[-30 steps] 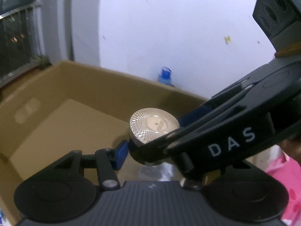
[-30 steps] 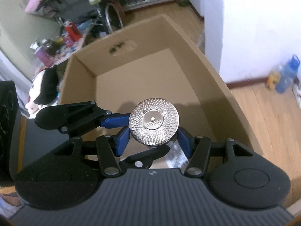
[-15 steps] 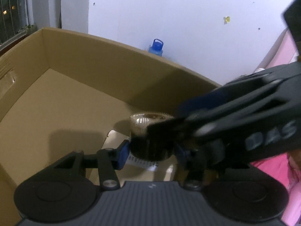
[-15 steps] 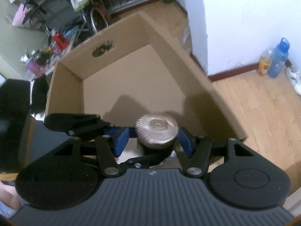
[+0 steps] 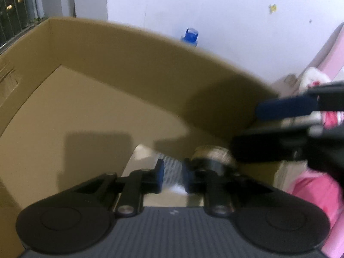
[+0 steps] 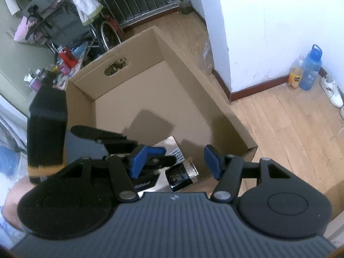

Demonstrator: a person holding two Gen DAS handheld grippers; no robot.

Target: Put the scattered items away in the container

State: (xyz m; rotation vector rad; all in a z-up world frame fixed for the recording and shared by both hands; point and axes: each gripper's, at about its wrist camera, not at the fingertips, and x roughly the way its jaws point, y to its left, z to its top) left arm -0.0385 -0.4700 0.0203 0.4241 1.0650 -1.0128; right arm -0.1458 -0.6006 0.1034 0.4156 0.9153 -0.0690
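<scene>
Left claw (image 5: 173, 175): nearly closed, just narrowed, empty.
Right claw (image 6: 174, 163): open, empty.
Jar (image 6: 182, 175): tipped in box (image 6: 193, 99), lower centre.

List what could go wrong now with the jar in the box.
1. The jar lies tipped on its side against a shiny packet in the cardboard box, loose between the open right gripper; it may roll.
2. The left gripper, whose jaws have just been closing on nothing, sits right beside the right one; they could knock together when pulling out.
</scene>
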